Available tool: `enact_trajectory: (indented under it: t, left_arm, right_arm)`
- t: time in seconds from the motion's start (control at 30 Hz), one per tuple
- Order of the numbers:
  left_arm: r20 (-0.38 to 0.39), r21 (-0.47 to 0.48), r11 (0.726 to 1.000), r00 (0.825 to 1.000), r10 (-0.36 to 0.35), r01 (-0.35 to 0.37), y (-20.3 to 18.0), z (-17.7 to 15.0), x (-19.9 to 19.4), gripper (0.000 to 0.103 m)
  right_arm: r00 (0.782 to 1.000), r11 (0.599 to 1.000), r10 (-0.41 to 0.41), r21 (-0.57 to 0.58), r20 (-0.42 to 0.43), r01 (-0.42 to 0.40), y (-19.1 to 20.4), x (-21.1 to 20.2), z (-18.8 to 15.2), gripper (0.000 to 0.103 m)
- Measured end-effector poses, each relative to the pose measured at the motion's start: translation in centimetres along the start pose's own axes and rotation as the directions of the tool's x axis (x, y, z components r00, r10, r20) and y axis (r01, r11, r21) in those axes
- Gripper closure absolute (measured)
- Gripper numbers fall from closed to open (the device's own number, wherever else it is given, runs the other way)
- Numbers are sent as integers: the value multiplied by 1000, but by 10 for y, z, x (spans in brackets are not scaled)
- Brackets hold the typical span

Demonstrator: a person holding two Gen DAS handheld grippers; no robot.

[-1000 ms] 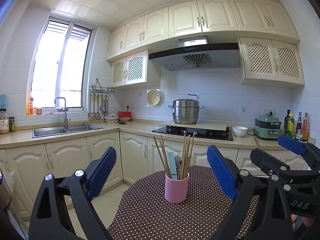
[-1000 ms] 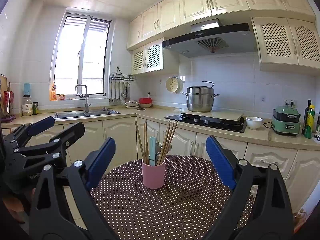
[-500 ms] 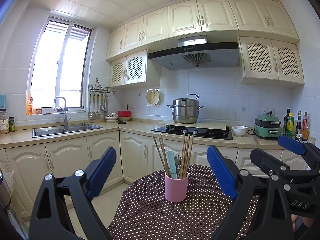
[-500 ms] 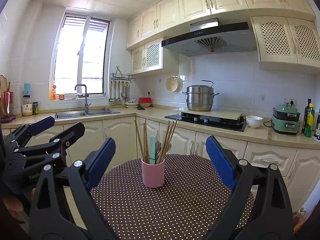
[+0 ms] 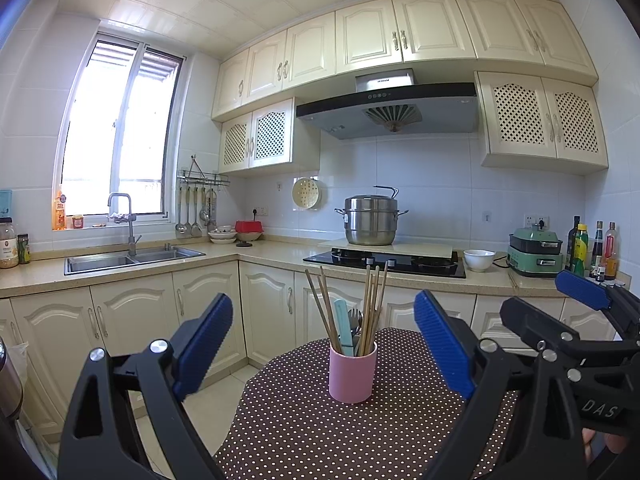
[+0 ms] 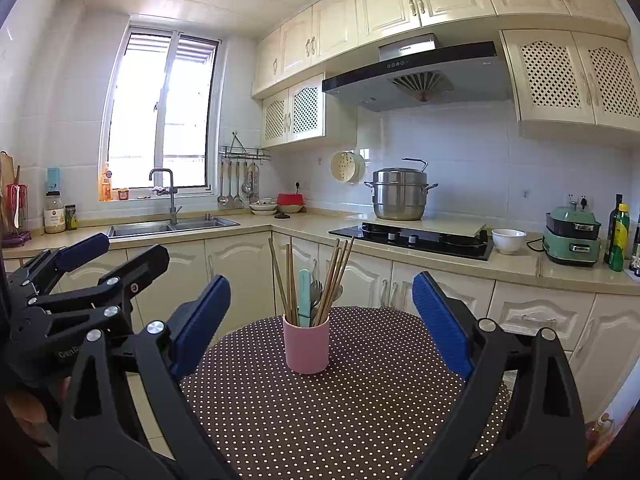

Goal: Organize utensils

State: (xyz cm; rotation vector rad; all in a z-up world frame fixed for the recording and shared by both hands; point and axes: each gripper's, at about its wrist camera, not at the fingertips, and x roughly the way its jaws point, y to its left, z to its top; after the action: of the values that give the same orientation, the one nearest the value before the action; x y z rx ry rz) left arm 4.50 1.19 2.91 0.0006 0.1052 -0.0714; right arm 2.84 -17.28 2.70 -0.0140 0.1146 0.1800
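Observation:
A pink cup (image 5: 352, 372) (image 6: 306, 349) stands upright on the round dotted brown table (image 5: 320, 432) (image 6: 340, 412). It holds several wooden chopsticks (image 5: 370, 308) (image 6: 336, 276), a teal-handled utensil (image 5: 344, 326) (image 6: 305, 298) and a metal fork (image 5: 355, 318). My left gripper (image 5: 322, 340) is open with nothing between its blue pads, held short of the cup. My right gripper (image 6: 320, 320) is open too, likewise short of the cup. Each gripper shows at the edge of the other's view.
Behind the table runs an L-shaped counter (image 6: 320, 220) with a sink (image 6: 172, 228), a hob (image 6: 416, 236) bearing a steel pot (image 6: 400, 196), a white bowl (image 6: 508, 240), a green cooker (image 6: 574, 236) and bottles (image 6: 618, 236). Floor (image 5: 208, 404) lies left of the table.

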Motion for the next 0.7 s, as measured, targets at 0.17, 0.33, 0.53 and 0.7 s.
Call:
enact_trajectory:
  t: [0.17,0.33,0.53,0.7]
  left_arm:
    - [-2,1,1000,1000,-2,2,0,1,1,13]
    - [-1,2,1000,1000,-1,1,0,1,1,13]
    - [-4,1,1000,1000,-3,3,1,-2,2,13]
    - [-3,1,1000,1000,-3,3,1,-2,2,13]
  right_arm:
    - [1000,1000,0,0,0,0,0,0,0,12]
    - [1000,1000,1,1,-1,-1,0,0,0,12]
    - [1000,1000,2,2,-3,-2,0,0,-1,12]
    - [1000,1000,3,3,-3,-3,0,1,-1,12]
